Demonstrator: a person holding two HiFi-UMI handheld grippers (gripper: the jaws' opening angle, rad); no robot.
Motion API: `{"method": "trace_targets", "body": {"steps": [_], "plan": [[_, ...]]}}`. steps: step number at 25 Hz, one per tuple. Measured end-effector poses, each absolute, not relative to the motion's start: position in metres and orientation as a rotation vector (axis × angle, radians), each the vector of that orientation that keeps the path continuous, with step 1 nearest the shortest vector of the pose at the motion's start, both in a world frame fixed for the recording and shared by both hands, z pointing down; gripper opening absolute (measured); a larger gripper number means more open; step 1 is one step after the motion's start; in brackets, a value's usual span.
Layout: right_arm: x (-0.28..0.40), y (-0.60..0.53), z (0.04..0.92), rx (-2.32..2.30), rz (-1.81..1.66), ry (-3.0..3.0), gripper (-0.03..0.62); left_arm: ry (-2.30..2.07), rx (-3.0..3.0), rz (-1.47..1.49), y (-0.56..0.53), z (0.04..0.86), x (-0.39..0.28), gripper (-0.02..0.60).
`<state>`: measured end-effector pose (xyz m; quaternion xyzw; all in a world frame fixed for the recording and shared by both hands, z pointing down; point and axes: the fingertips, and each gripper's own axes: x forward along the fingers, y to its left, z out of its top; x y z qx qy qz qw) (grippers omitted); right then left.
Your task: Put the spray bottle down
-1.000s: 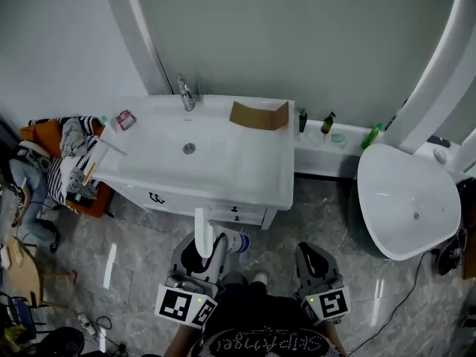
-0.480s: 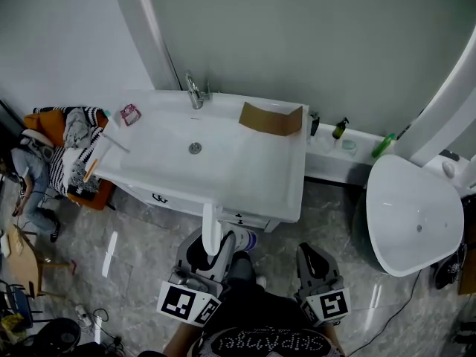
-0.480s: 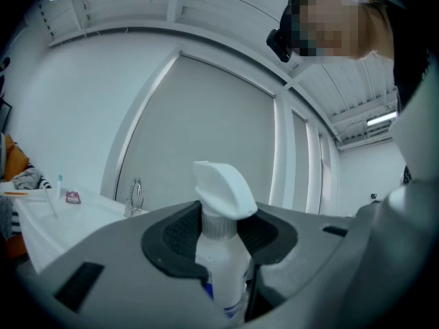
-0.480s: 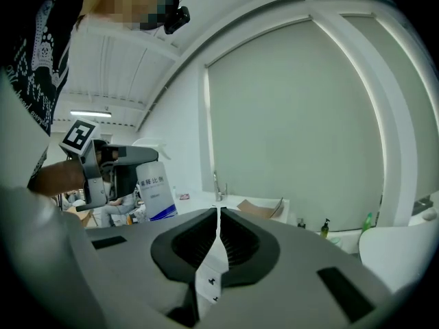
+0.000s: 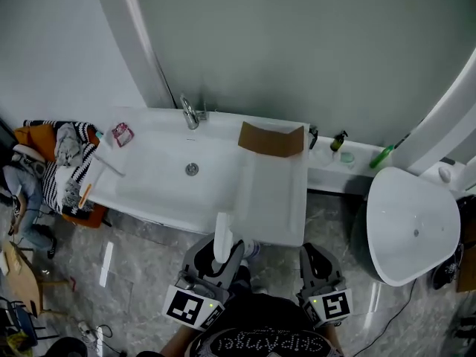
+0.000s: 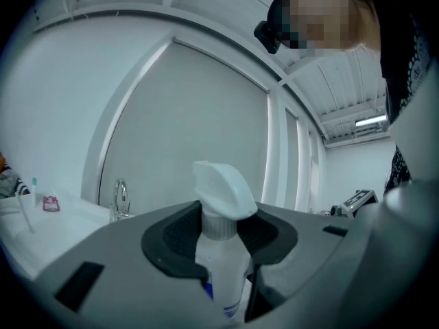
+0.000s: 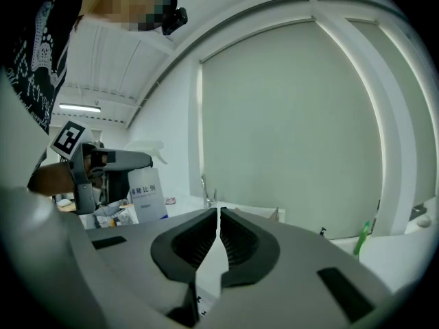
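Observation:
In the head view, my left gripper [image 5: 221,257] is shut on the spray bottle [image 5: 222,236], which stands upright. Its white trigger head reaches over the front edge of the white sink counter [image 5: 275,199]. The left gripper view shows the clear bottle [image 6: 223,269] clamped between the dark pads of the left gripper [image 6: 223,252], its white head sticking up above them. My right gripper [image 5: 316,255] hangs to the right, just before the counter's front corner. The right gripper [image 7: 218,218] is shut with nothing between its pads. That view also shows the held bottle [image 7: 146,192] at the left.
A faucet [image 5: 190,112] and a drain [image 5: 192,169] sit in the basin, with a brown cardboard piece [image 5: 271,140] at the back right. Small bottles [image 5: 339,140] stand on a ledge, a white tub [image 5: 413,225] lies at the right, and clothes [image 5: 67,158] are piled at the left.
Both grippers have come forward to the sink counter. The bottle's head, earlier short of the cabinet front, now overlaps the counter's front edge. Both grips are unchanged.

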<state>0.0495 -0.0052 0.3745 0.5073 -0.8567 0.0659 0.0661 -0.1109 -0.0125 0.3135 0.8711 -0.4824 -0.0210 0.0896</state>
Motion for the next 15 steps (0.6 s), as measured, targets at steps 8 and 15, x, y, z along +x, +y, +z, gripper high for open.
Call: {"method": "trace_targets", "body": {"steps": [8,15], "plan": [[0.025,-0.033,0.384,1.590,0.226,-2.545,0.028,-1.348,2.634,-0.083,-0.045,0.314,-0.131,0.153],[0.005,-0.041,0.394,1.604,0.267,-2.548,0.028,-1.324,2.637,-0.090,-0.063,0.319,-0.147,0.152]]}}
